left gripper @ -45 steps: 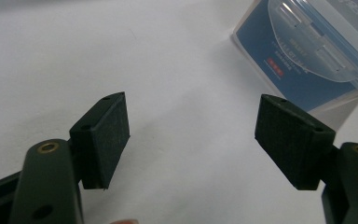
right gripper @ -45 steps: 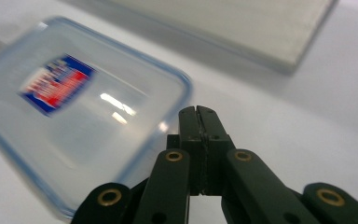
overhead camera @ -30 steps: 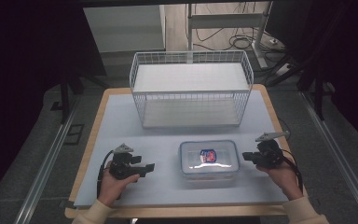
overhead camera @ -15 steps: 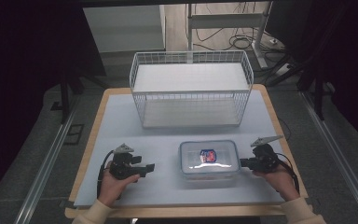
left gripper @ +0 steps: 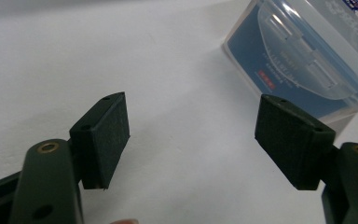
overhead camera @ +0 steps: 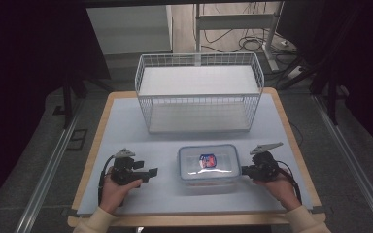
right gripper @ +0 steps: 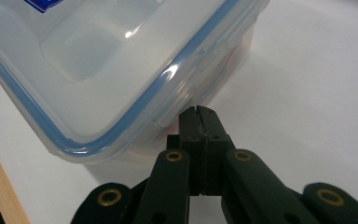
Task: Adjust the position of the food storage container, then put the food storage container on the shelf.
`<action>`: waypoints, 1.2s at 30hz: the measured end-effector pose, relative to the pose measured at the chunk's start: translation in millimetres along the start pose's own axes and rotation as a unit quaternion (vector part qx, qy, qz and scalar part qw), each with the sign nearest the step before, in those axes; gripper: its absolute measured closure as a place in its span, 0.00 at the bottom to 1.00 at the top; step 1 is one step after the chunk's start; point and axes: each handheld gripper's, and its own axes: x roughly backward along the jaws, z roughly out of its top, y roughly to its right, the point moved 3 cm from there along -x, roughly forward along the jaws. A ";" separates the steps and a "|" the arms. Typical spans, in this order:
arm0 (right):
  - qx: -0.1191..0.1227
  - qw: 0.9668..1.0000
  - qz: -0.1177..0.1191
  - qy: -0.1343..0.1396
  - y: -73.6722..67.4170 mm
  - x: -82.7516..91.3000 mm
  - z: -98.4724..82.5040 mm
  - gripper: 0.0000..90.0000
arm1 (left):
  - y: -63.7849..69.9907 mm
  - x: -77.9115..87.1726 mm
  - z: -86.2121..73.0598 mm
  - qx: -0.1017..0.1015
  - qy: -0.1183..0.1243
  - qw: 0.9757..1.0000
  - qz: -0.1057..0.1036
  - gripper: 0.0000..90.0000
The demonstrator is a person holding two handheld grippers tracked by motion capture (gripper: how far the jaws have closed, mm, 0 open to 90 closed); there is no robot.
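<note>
A clear plastic container (overhead camera: 208, 164) with a blue-sealed lid and a red and blue sticker lies on the white mat, near the front. My right gripper (overhead camera: 244, 170) is at its right side. In the right gripper view my right gripper (right gripper: 198, 114) has its jaws shut together, the tips touching the container (right gripper: 98, 60) just under the lid's side flap. My left gripper (overhead camera: 150, 172) rests on the mat to the container's left, apart from it. In the left gripper view my left gripper (left gripper: 193, 140) stands open and holds nothing, with the container (left gripper: 307, 51) ahead at the upper right.
A white wire basket (overhead camera: 199, 92) stands at the back of the table, behind the container. The white mat (overhead camera: 126, 126) covers the wooden tabletop, whose edge (right gripper: 0, 186) runs close by in the right gripper view. Dark floor and metal rails flank the table.
My right gripper has moved left until its tips reach the container's right side. The left gripper and the container have stayed in place.
</note>
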 end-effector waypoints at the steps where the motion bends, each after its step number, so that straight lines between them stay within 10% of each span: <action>1: 0.001 1.000 0.002 0.001 -1.4 -1.7 1.2 0.99 | -0.6 0.3 0.0 0.001 0.000 1.000 0.001 0.29; 14: 0.023 0.999 0.027 0.001 -21.5 -17.3 11.5 0.99 | -6.8 3.6 -0.2 0.007 0.004 1.000 0.006 0.29; 36: -0.016 0.997 -0.022 0.066 12.0 18.8 2.8 0.99 | -3.4 10.0 -0.1 0.006 0.018 1.000 0.010 0.29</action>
